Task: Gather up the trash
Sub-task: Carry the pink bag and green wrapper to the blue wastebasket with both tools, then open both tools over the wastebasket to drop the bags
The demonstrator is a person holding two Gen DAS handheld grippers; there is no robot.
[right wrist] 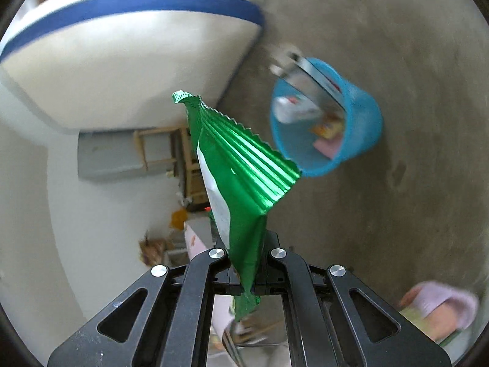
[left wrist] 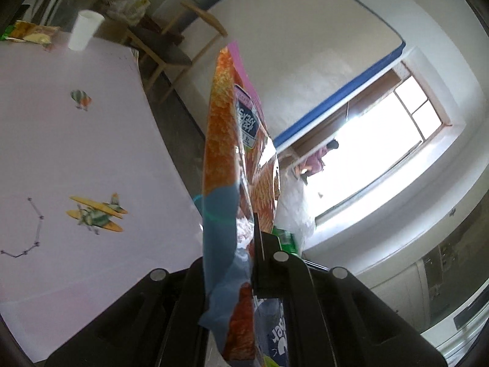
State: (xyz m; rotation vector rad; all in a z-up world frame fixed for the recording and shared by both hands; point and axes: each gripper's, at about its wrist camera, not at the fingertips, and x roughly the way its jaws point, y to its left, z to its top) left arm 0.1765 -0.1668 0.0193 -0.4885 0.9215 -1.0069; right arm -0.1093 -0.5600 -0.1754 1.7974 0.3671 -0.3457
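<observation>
Bare concrete floor fills the right of the right wrist view, and on it, upper right of centre, stands a blue bin (right wrist: 360, 128) already holding several wrappers and packets. The right gripper (right wrist: 246, 270) is clenched on a green foil wrapper (right wrist: 244, 171), pinched near its lower end so the crimped edge stands up toward frame centre, clear of the camera's sight of the bin. The bin lies well apart from the wrapper; judged from this, the carry is under way and the drop is not yet due.

In the left wrist view a pale tablecloth (left wrist: 91, 153) printed with an aeroplane fills the left half. The left gripper (left wrist: 253, 263) is clamped on an orange snack bag (left wrist: 223, 140), held upright and off the table. At upper left a white paper cup (left wrist: 84, 29) and a yellow packet (left wrist: 33, 33) remain on the table, likely trash still to collect.
</observation>
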